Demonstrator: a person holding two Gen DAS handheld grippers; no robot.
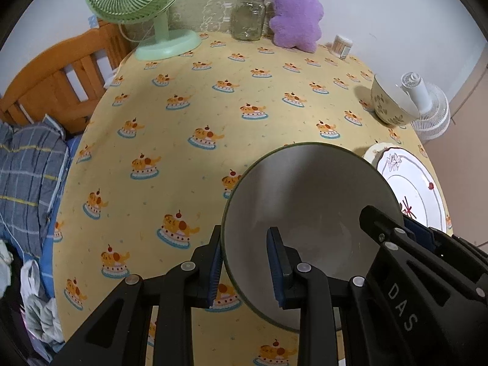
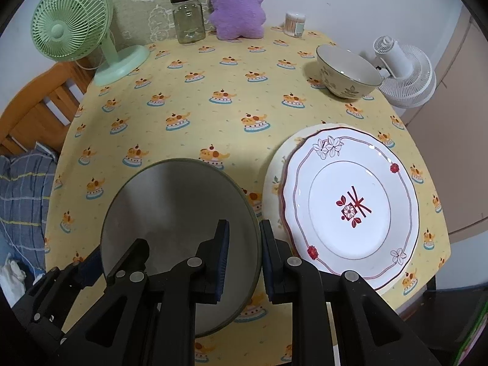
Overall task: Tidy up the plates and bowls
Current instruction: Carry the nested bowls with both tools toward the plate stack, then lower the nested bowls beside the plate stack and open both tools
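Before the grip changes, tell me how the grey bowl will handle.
The grey bowl looks glazed and rigid, so probably slippery and breakable. Each tool, left and right, pinches only its rim, so it may tilt if either lets go. On the table it should sit steady.

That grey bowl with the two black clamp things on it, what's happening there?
A person is tidying dishes with a handheld gripper in each hand. Both are shut on the rim of the green-edged grey bowl: the left gripper on its left side, the right gripper on its right side. Beside it lies a white plate with red flowers, stacked on another plate. A leaf-patterned bowl stands farther back on the yellow tablecloth.
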